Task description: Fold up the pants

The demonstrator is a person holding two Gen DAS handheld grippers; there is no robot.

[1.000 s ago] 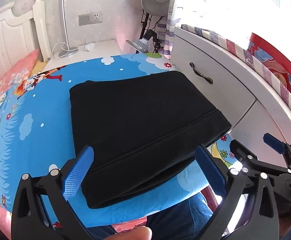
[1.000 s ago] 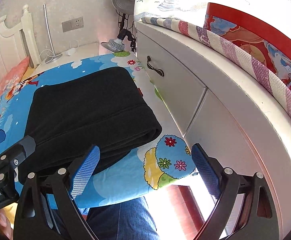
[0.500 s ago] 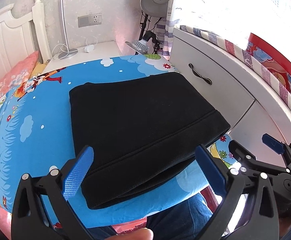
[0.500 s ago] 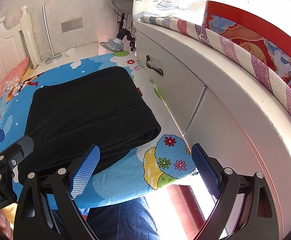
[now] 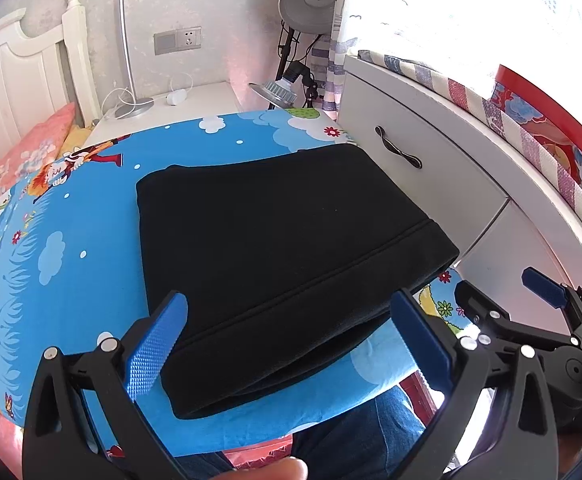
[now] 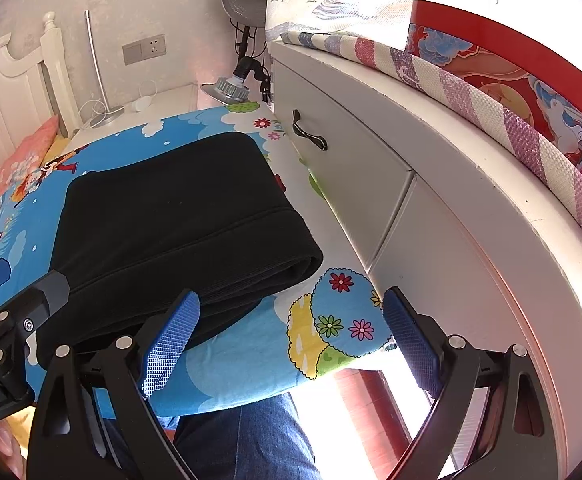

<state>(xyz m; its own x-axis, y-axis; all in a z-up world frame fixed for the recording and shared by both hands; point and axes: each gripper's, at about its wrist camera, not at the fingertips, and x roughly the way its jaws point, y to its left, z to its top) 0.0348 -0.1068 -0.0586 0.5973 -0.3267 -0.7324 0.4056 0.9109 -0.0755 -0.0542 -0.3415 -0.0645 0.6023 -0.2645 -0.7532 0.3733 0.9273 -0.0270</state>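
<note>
A: Jaws, both sides?
B: Left gripper (image 5: 289, 338) spread wide, nothing between the pads, hovering over the near edge of the pants. Right gripper (image 6: 291, 338) equally wide, empty, off the pants' right corner.
A: Pants?
B: Black pants (image 5: 287, 264), folded into a thick rectangle, flat on the cartoon-print bedsheet (image 5: 71, 264), beside the white drawer unit (image 6: 355, 168).

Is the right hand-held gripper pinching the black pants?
No, the right hand-held gripper is open, with only the bed sheet seen between its blue fingers, and the pants lie folded, untouched.
</note>
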